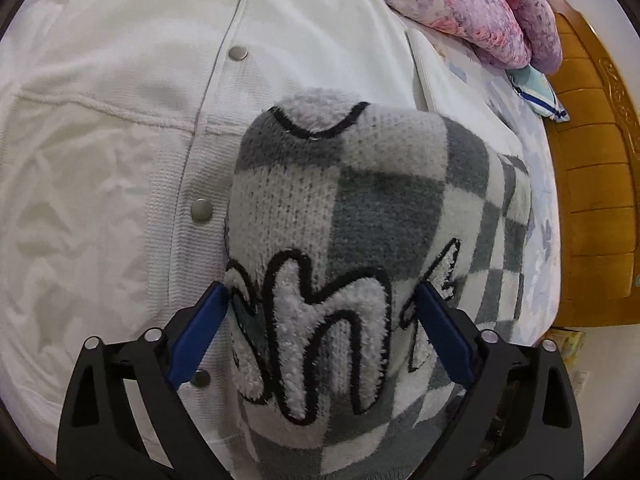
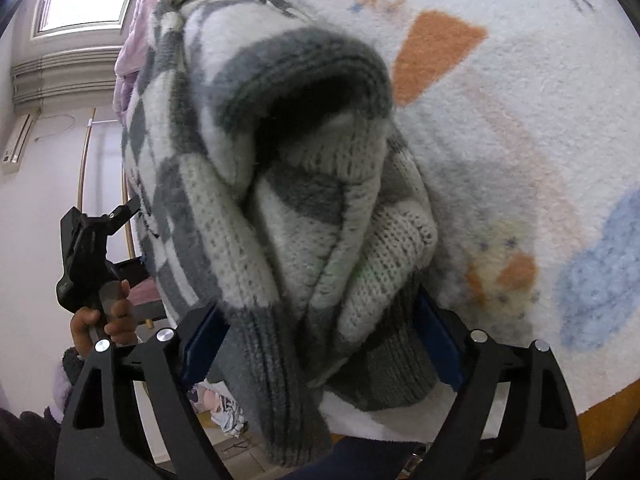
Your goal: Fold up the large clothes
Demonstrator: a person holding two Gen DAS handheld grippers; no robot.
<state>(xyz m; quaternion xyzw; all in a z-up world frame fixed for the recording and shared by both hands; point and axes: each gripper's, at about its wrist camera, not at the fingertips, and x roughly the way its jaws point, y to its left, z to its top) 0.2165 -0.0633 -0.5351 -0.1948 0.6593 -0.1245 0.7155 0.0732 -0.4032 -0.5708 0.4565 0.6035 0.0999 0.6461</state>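
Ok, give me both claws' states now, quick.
Left claw: closed on the checkered sweater, at its fuzzy lettering.
Right claw: closed on the same sweater, on a bunched fold.

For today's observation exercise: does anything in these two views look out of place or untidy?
Yes. The checkered sweater hangs bunched between the right gripper and left gripper, cuff gaping. It dangles over a white snap-button jacket already spread there.
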